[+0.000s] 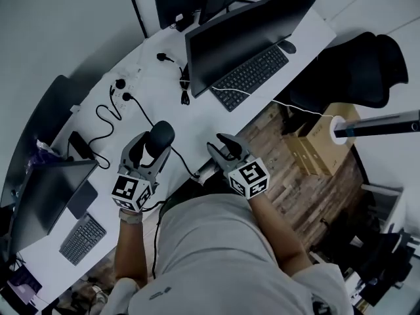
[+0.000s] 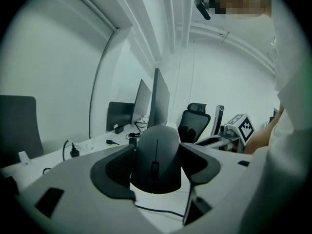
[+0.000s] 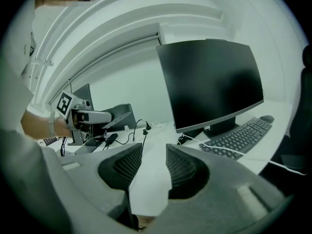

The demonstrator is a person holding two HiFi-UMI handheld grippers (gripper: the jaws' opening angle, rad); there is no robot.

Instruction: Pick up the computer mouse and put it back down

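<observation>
A dark grey computer mouse point(image 1: 161, 136) point(image 2: 157, 160) sits between the jaws of my left gripper point(image 1: 152, 148) point(image 2: 157, 152). Both pads press its sides. Its top and scroll wheel face the left gripper view's camera. Its lower end is just over the white desk point(image 1: 197, 120); I cannot tell whether it touches. A thin cable point(image 2: 161, 211) runs under it. My right gripper point(image 1: 225, 146) point(image 3: 153, 167) hovers at the desk's front edge, to the right of the left one. A narrow gap shows between its pads, with nothing in it.
A large black monitor point(image 1: 256, 31), a keyboard point(image 1: 252, 76) and a second mouse point(image 1: 287, 46) stand farther along the desk. Black cables and plugs point(image 1: 108, 120) lie left of the left gripper. Another monitor point(image 1: 46, 189) and keyboard point(image 1: 82, 238) are near left. A black chair point(image 1: 367, 64) and boxes point(image 1: 315, 143) are off the desk.
</observation>
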